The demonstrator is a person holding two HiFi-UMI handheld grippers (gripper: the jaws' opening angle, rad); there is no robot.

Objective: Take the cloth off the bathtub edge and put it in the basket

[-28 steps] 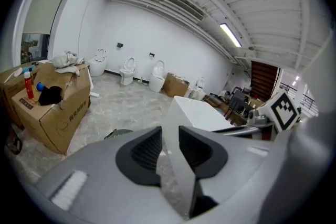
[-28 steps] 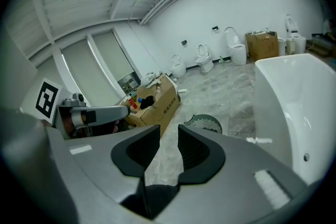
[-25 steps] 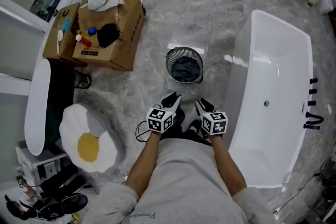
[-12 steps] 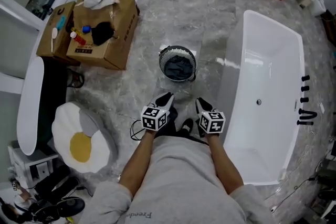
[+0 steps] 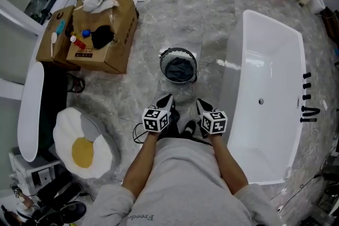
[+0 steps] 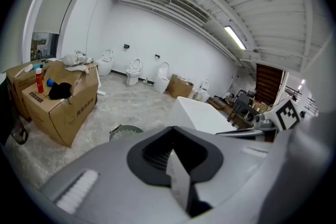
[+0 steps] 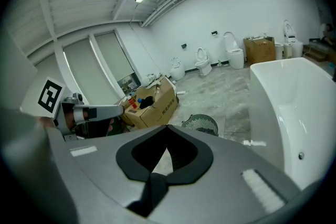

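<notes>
Held low, side by side, close in front of torso: L gripper (image 5: pixel 169 104) & R gripper (image 5: pixel 203 107), tips pointing fwd toward basket (image 5: pixel 178 65). Apart from each other; touching neither basket nor bathtub (image 5: pixel 231 90).

L gripper view: jaws pressed together, w/ only a thin slit & a pale sliver showing thru the dark pocket at their base. Nothing pinched, nothing touched. R gripper view: same, jaws closed up tip to tip, w/ a small wedge of marbled floor (image 5: pixel 175 2) visible thru the gap behind them. No item betw. them.

Cloth (image 5: pixel 179 69): dark, crumpled, lying inside basket, below rim.

Basket: round, wire-sided, upright on floor. Just beside tub's L long edge, nearer its far L corner than its near one. Just ahead of both grippers, approx. centred betw. them.

Bathtub: white, rectangular, to R of R gripper, long edges running away from person. Black fittings (image 5: pixel 309 99) along R long edge, drain in tub bottom. Near L corner of tub close to R forearm.

Elsewhere:
- Open cardboard box (image 5: pixel 108 34) w/ bottles, a dark item & pale rags on top, well L of basket, toward far L.
- Egg-shaped cushion (image 5: pixel 82 146) on floor at near L, out past L elbow.
- Toilets (image 6: pixel 135 70) lined along far wall in L gripper view.
</notes>
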